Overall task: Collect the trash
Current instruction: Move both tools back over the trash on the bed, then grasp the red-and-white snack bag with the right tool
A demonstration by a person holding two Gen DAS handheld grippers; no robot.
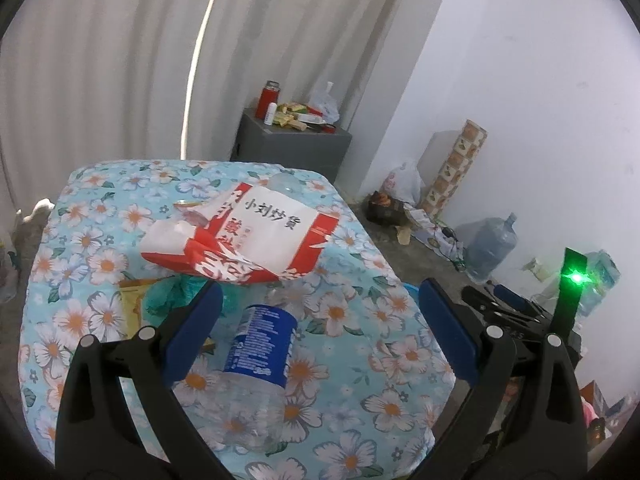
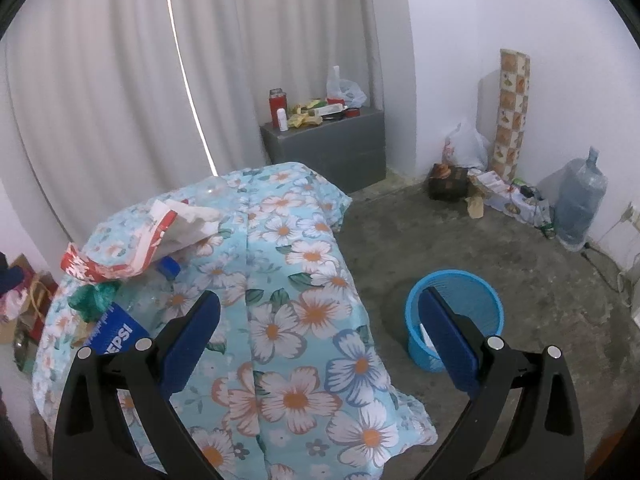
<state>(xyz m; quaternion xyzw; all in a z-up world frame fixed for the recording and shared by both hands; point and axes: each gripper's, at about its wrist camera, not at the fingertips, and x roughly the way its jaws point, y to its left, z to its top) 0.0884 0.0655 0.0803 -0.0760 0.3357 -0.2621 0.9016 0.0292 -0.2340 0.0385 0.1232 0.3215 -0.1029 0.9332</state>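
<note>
A clear plastic Pepsi bottle point(image 1: 256, 364) with a blue label lies on the floral tablecloth point(image 1: 360, 360), between the fingers of my open left gripper point(image 1: 320, 300), which hovers above it. Beyond it lie a crumpled red and white paper bag point(image 1: 244, 240), a green wrapper point(image 1: 168, 296) and a yellow packet point(image 1: 132, 308). In the right wrist view the bottle point(image 2: 120, 332), the bag point(image 2: 160, 236) and the green wrapper point(image 2: 92, 296) sit at the left. My right gripper point(image 2: 320, 304) is open and empty over the table's right side. A blue mesh bin point(image 2: 456, 316) stands on the floor.
A grey cabinet point(image 2: 332, 148) with a red flask and clutter stands by the curtain. A large water jug point(image 2: 580, 204), plastic bags and a tiled column point(image 2: 512, 112) line the right wall. My right gripper also shows in the left wrist view point(image 1: 500, 300).
</note>
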